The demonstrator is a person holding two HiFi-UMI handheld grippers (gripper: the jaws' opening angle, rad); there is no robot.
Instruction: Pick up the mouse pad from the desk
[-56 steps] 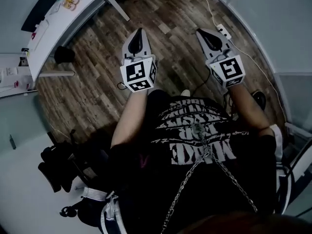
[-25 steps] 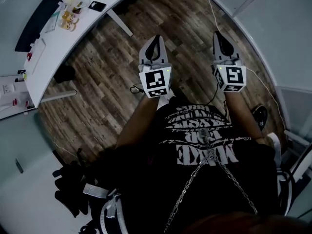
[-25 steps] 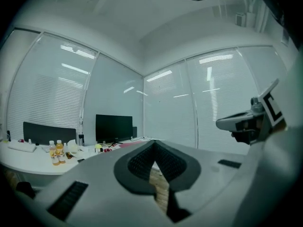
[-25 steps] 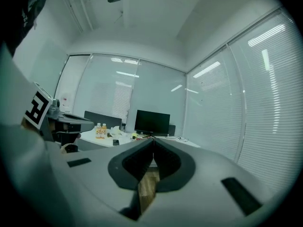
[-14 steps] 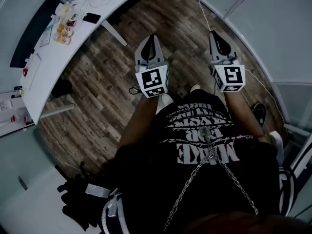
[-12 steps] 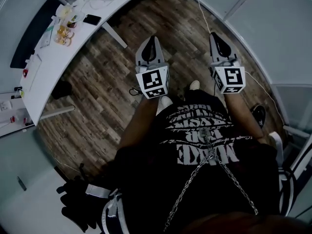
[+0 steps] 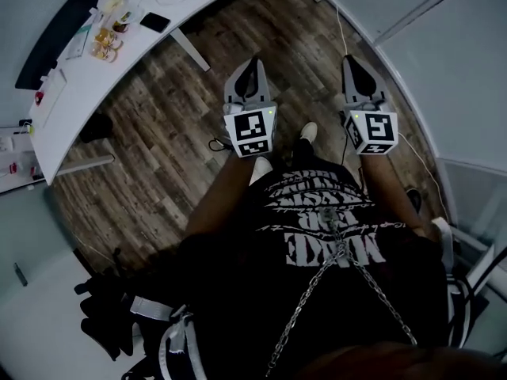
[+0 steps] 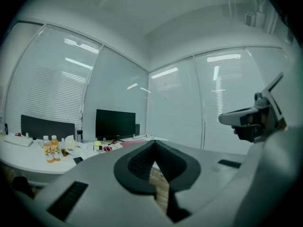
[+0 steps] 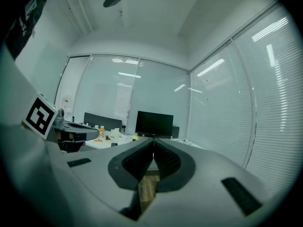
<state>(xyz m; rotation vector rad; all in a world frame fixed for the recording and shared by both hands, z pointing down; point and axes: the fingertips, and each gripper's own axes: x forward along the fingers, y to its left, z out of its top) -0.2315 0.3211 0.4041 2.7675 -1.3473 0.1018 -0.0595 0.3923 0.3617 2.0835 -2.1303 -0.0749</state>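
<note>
Both grippers are held out level above the wooden floor [image 7: 158,149], some way short of the white curved desk [image 7: 67,101] at the upper left. My left gripper [image 7: 252,62] is shut with nothing in it, its pads meeting at the tips [image 8: 154,144]. The right gripper [image 7: 354,60] is likewise shut and empty [image 9: 153,142]. On the desk, a flat reddish sheet [image 8: 131,143] lies to the right of a black monitor [image 8: 115,123]; I cannot tell whether it is the mouse pad.
The desk carries orange bottles [image 7: 103,44], a dark phone [image 7: 154,22] and small clutter. A slanted desk leg [image 7: 190,50] reaches the floor. A white cable [image 7: 342,22] runs along the glass wall on the right. Black bags [image 7: 103,315] lie at the lower left.
The person has stepped forward: a shoe now shows between the two grippers. Both grippers stay shut and held out side by side, and the desk has shifted slightly in view.
</note>
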